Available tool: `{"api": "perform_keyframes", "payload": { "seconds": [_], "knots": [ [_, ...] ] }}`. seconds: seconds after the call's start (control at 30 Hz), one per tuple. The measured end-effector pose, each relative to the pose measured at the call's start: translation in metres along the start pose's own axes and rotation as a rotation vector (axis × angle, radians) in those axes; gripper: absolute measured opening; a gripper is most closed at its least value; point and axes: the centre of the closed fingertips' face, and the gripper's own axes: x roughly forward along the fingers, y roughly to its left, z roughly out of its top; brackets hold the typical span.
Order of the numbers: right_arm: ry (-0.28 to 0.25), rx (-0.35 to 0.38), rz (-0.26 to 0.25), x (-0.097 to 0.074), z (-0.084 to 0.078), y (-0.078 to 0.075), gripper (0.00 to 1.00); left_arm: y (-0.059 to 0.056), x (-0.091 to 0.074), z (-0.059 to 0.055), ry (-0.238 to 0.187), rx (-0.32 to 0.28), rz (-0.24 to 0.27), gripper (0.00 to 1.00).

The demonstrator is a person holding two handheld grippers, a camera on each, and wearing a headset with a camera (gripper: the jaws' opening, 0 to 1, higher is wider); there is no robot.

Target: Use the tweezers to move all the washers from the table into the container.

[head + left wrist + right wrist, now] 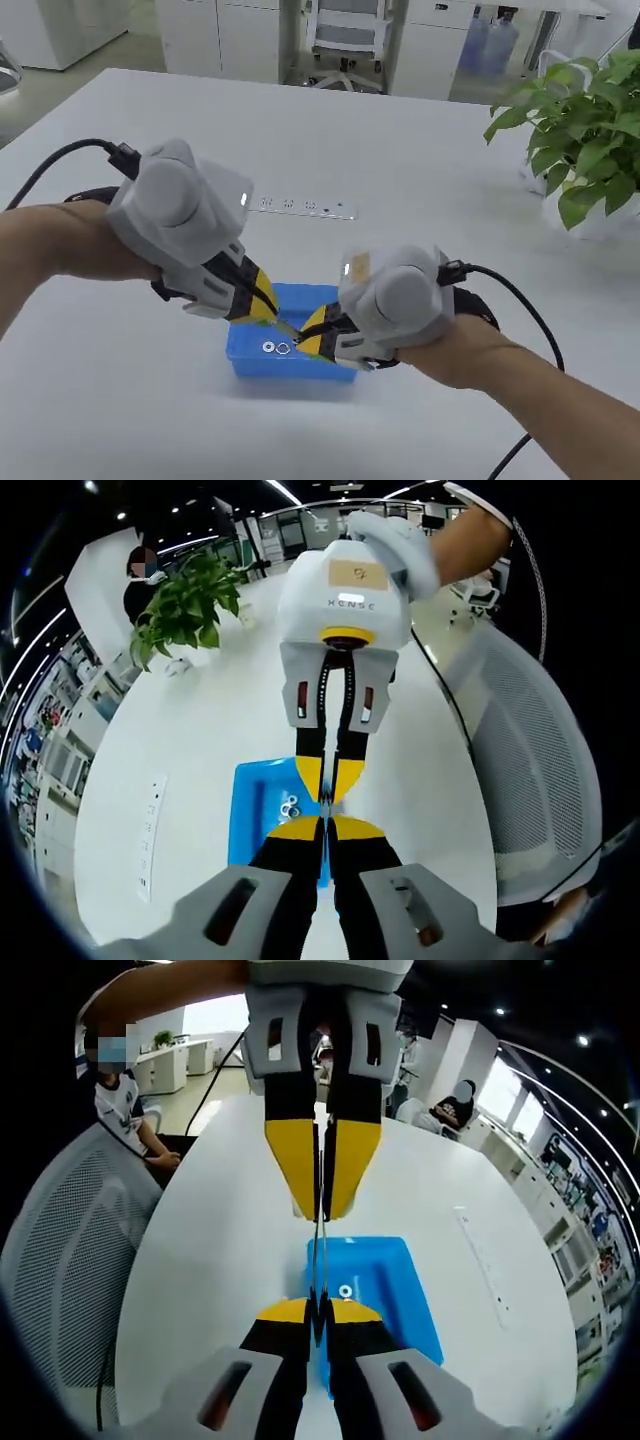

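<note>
Both claws meet tip to tip over container, likely so tweezers hang above drop spot. Right claw pinched near-shut on one end of tweezers. Left claw, at 12 o'clock in right gripper view, pinched likewise on other end. Washers lie inside container, at 7 o'clock from tips in head view.

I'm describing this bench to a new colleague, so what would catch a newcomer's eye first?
The grey left gripper and grey right gripper meet nose to nose over the white table, their yellow-and-black jaws shut on the same thin metal tweezers. Beneath them sits a bright blue rectangular plastic container holding small silver metal washers. A leafy green potted plant stands at the far right.
</note>
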Motion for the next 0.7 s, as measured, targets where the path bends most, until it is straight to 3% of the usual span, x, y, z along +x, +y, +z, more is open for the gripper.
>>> {"api": "perform_keyframes", "payload": {
  "seconds": [0.27, 0.43, 0.7],
  "knots": [
    [0.038, -0.034, 0.016, -0.001, -0.007, 0.018, 0.06, -0.020, 0.012, -0.013, 0.026, 0.001, -0.021, 0.04],
    [0.060, -0.050, 0.038, 0.003, -0.011, 0.028, 0.06, -0.027, 0.022, -0.018, 0.031, -0.002, -0.029, 0.04],
    [0.067, -0.043, 0.059, 0.006, -0.014, 0.035, 0.06, -0.035, 0.031, -0.033, 0.073, 0.014, -0.040, 0.07]
  ]
}}
